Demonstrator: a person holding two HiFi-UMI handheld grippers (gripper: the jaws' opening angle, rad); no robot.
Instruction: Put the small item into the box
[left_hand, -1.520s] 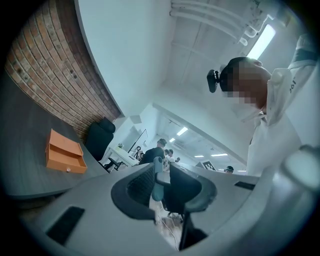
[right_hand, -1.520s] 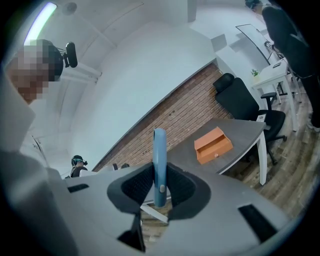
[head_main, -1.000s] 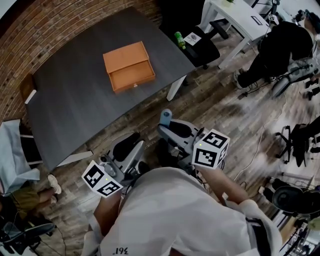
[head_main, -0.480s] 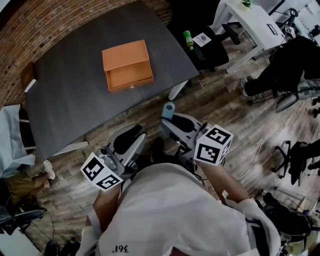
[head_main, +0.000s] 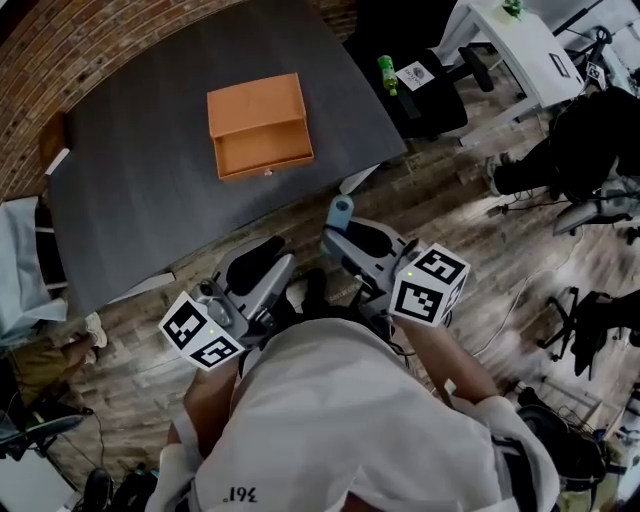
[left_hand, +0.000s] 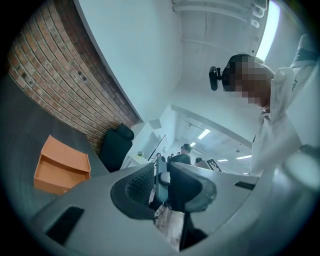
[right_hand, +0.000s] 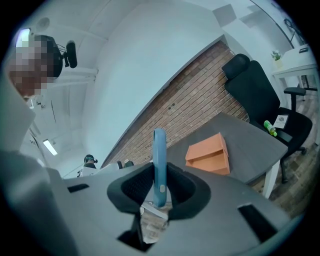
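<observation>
Dark table (head_main: 130, 170), orange box (head_main: 258, 120) near its middle, drawer end toward us. Right gripper (head_main: 342, 228) hangs well short of the box, off the table's near edge, clamped on the blue item (right_hand: 159, 165), long axis upright. Left gripper (head_main: 275, 268), no nearer, has its jaws part-spread round a blue-grey sliver (left_hand: 161, 180); gripped or not, can't tell.

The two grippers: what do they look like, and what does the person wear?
Both the left gripper and the right gripper have grey plastic bodies with black textured pads. Each carries a white cube with black square markers. The person wears a white top.
</observation>
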